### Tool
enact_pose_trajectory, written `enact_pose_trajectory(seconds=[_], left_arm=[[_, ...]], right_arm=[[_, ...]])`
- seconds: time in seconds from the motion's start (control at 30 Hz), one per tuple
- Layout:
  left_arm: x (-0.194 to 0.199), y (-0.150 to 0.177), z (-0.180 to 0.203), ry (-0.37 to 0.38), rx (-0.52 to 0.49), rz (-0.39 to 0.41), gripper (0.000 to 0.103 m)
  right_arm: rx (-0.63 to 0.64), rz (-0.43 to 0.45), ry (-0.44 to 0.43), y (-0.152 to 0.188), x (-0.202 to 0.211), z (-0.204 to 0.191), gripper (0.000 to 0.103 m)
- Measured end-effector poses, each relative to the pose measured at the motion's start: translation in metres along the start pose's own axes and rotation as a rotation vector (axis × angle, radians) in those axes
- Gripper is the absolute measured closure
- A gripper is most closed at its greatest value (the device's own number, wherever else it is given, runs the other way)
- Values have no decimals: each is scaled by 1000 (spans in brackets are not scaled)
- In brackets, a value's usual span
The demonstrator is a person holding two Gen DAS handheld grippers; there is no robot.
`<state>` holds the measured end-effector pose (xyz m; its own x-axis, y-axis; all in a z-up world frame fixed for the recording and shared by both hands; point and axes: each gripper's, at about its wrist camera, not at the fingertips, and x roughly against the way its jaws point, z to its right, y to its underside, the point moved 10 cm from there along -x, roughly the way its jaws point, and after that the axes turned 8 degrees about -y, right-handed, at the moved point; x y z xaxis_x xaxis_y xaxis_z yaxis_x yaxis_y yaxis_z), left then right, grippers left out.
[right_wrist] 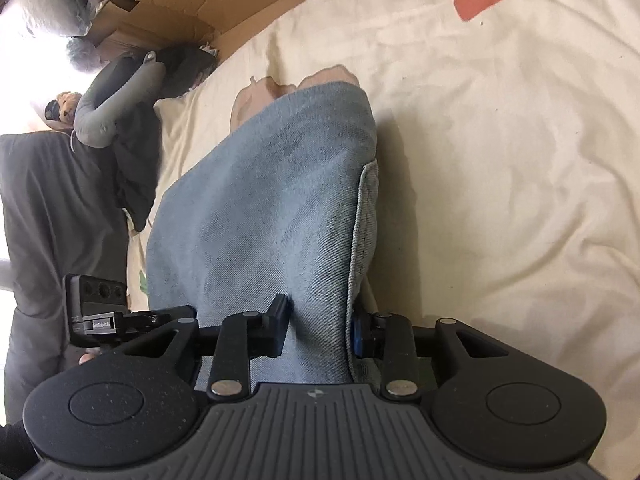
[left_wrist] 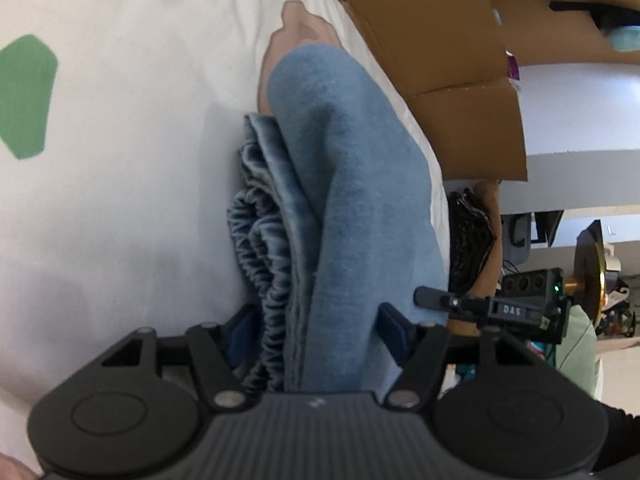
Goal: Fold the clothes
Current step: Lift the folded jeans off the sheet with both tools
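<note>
A: Your left gripper has its fingers clamped around a thick bundle of the jeans, elastic waistband and several folded layers together. Your right gripper pinches a thinner fold of the same jeans, pads pressing the denim from both sides.

B: Where are the jeans sitting?

A: Draped up from both grippers, with the far end resting on the cream bedsheet, close to the cardboard boxes along the bed's edge.

B: How will they handle?

A: I'd judge them heavy and limp for cloth. Denim is stiff enough to keep a crease, but the stacked layers can slide apart, so the waistband bundle may slip if you loosen.

B: Best place to hold?

A: Stay on the doubled seams and the waistband, not a single loose layer
</note>
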<state>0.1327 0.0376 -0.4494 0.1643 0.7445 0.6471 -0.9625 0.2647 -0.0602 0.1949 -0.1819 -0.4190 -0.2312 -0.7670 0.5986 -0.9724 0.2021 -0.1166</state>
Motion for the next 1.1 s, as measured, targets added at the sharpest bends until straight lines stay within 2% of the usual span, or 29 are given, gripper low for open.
enact_pose_trajectory(seconds=[0.1,0.2,0.43,0.67,1.1], left_arm=[[-3,0,0,24,7,-7,33],[-5,0,4,32,-2,-8,36],[2,2,17,45,-27,4,48],[19,0,41,52,-63,30,51],[39,5,72,30,-55,33,52]], right_arm=[[2,-15,-13,1,-7,2,67],[24,-28,-15,3,-13,0,64],[44,11,-41,6,-1,-9,77],[61,24,-53,5,12,-26,77],[111,7,-45,7,44,-56,77]])
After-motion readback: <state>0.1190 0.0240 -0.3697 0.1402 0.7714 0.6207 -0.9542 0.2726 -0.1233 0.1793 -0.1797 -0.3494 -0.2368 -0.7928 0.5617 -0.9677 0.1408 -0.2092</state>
